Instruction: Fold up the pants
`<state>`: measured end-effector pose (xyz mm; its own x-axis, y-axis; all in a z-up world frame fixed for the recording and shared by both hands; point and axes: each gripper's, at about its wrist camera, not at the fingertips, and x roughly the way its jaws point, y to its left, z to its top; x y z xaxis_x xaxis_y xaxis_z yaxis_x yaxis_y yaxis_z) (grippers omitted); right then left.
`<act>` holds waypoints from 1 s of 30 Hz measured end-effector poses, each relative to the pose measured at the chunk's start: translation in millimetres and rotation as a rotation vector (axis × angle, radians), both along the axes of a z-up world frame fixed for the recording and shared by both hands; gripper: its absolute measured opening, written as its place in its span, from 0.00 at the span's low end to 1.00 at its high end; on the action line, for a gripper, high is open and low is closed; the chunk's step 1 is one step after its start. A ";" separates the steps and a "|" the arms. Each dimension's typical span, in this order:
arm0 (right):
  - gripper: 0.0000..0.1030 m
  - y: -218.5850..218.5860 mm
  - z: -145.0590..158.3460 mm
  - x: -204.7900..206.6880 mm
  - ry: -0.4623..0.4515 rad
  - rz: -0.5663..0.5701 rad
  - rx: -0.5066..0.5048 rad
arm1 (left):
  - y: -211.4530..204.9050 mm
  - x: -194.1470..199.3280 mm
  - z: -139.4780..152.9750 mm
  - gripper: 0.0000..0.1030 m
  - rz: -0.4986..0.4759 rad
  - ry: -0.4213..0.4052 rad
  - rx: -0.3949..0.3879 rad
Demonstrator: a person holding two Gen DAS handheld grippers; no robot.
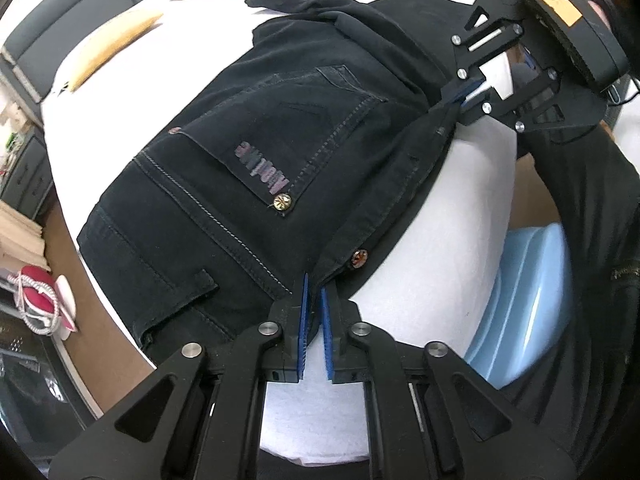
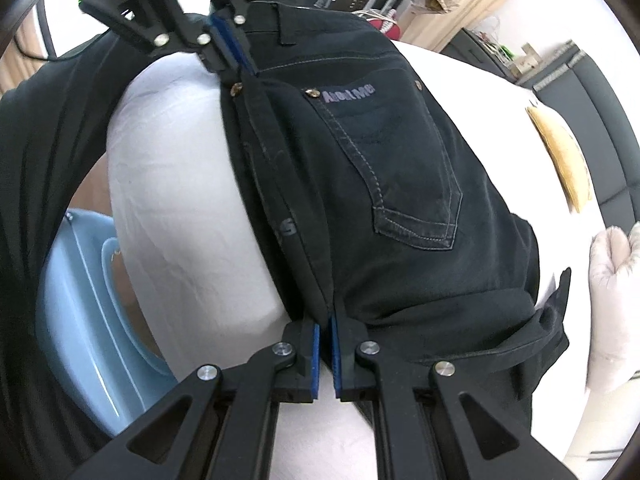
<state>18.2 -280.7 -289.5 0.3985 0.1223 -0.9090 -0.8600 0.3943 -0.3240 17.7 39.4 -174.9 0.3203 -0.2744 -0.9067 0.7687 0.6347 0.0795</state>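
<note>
**Inspector A:** Where are the pants point(image 1: 248, 152) lying?

**Inspector B:** Black jeans, spreading across the centre of the left wrist view, back pocket point(image 1: 280, 148) facing up, resting on the white tabletop point(image 1: 460, 208). The waistband edge point(image 1: 384, 184) is running taut from the lower centre up toward the upper right.

**Inspector A:** Left gripper point(image 1: 316, 292)?

**Inspector B:** Sitting at the bottom centre, its blue pads point(image 1: 305, 312) pinching one end of that waistband; the jaws are nearly together with cloth between them.

**Inspector A:** And the right gripper point(image 2: 325, 332)?

**Inspector B:** In its own view it is occupying the bottom centre, blue pads clamping the other end of the waistband. In the left wrist view it is showing at the upper right, biting the same edge.

**Inspector A:** Surroundings?

**Inspector B:** A pale blue stool point(image 1: 516, 292) is showing at the lower right of the left view, beyond the table edge. A tan envelope point(image 2: 560, 152) is lying at the right of the right view, well apart from the pants. A cream padded garment point(image 2: 616, 296) is sitting at the far right edge, near the pants' lower end.
</note>
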 end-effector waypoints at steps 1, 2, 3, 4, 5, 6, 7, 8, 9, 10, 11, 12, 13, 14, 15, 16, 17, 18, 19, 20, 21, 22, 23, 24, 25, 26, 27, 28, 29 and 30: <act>0.09 0.7 -0.8 -2.3 0.000 -0.012 0.006 | 1.0 -0.6 3.3 0.07 0.008 -0.005 -0.007; 0.09 0.9 0.1 -2.3 -0.003 -0.019 0.010 | 2.8 -1.6 7.6 0.08 0.015 -0.004 -0.019; 0.09 0.9 1.0 -2.7 -0.012 -0.029 0.013 | 4.7 -2.4 13.0 0.10 0.023 0.002 -0.035; 0.09 0.3 1.9 -3.0 -0.018 -0.044 0.021 | 8.7 -2.7 21.4 0.13 0.040 0.010 -0.056; 0.09 -0.7 2.4 -3.2 -0.020 -0.057 0.029 | 11.0 -2.9 26.1 0.15 0.053 0.015 -0.063; 0.09 -1.8 2.9 -2.8 -0.022 -0.071 0.038 | 14.1 -1.6 31.0 0.23 0.075 0.026 -0.069; 0.09 -2.6 3.3 -2.2 -0.025 -0.082 0.044 | 17.9 0.5 36.1 0.31 0.101 0.039 -0.075; 0.09 -2.7 4.7 -0.9 -0.027 -0.093 0.048 | 21.7 2.2 42.4 0.34 0.124 0.046 -0.092; 0.09 -2.8 5.8 0.4 -0.030 -0.105 0.053 | 22.8 2.3 47.4 0.41 0.136 0.045 -0.109; 0.09 -2.6 6.1 0.6 -0.035 -0.114 0.055 | 24.1 3.7 56.7 0.42 0.153 0.043 -0.144; 0.10 -2.7 6.1 0.7 -0.039 -0.122 0.057 | 23.9 6.4 64.4 0.42 0.168 0.043 -0.176; 0.10 -2.6 6.1 0.4 -0.043 -0.132 0.061 | 22.6 9.8 71.8 0.42 0.189 0.045 -0.211; 0.10 -2.8 6.3 0.8 -0.047 -0.142 0.066 | 19.6 14.2 79.0 0.42 0.209 0.054 -0.255; 0.10 -3.0 6.4 1.4 -0.048 -0.153 0.071 | 14.1 18.5 84.4 0.42 0.220 0.064 -0.300; 0.10 -3.0 7.0 2.3 -0.048 -0.161 0.074 | 7.5 21.3 86.5 0.43 0.224 0.065 -0.317; 0.10 -2.9 7.3 3.1 -0.050 -0.172 0.078 | -4.0 26.2 86.1 0.43 0.228 0.059 -0.317; 0.10 -3.2 7.4 3.8 -0.051 -0.182 0.085 | -15.3 32.0 82.6 0.43 0.230 0.056 -0.306; 0.10 -4.6 6.2 3.8 -0.054 -0.197 0.096 | -26.4 37.5 76.4 0.43 0.235 0.059 -0.299; 0.11 -6.1 6.6 5.2 -0.056 -0.212 0.110 | -37.3 44.5 66.6 0.43 0.247 0.077 -0.303; 0.12 -7.9 7.1 6.0 -0.055 -0.231 0.129 | -46.6 52.6 55.1 0.43 0.267 0.106 -0.309; 0.13 -10.3 8.2 6.4 -0.052 -0.256 0.156 | -55.2 63.1 38.3 0.43 0.299 0.152 -0.305; 0.18 -13.9 9.5 7.9 -0.050 -0.278 0.180 | -60.3 70.0 24.9 0.42 0.326 0.183 -0.290; 0.21 -18.5 11.0 8.9 -0.051 -0.305 0.207 | -64.9 74.7 10.0 0.42 0.352 0.207 -0.263; 0.30 -25.2 13.8 9.8 -0.054 -0.338 0.238 | -66.3 76.4 0.9 0.42 0.367 0.207 -0.250; 0.43 -31.6 17.0 10.1 -0.054 -0.368 0.268 | -68.2 75.3 -2.4 0.42 0.370 0.186 -0.254; 0.51 -41.7 22.6 10.0 -0.033 -0.403 0.320 | -69.7 74.4 -2.8 0.43 0.373 0.178 -0.253; 0.61 -49.3 27.3 9.0 -0.010 -0.420 0.365 | -70.3 73.9 -2.8 0.43 0.380 0.178 -0.253; 0.63 -59.1 33.6 8.0 0.003 -0.442 0.419 | -71.2 73.9 -2.6 0.43 0.390 0.182 -0.255; 0.64 -69.6 40.3 8.1 0.008 -0.473 0.468 | -72.4 74.2 -2.9 0.43 0.398 0.184 -0.258; 0.64 -82.2 46.7 11.9 0.024 -0.516 0.519 | -71.9 75.0 -4.2 0.43 0.403 0.186 -0.261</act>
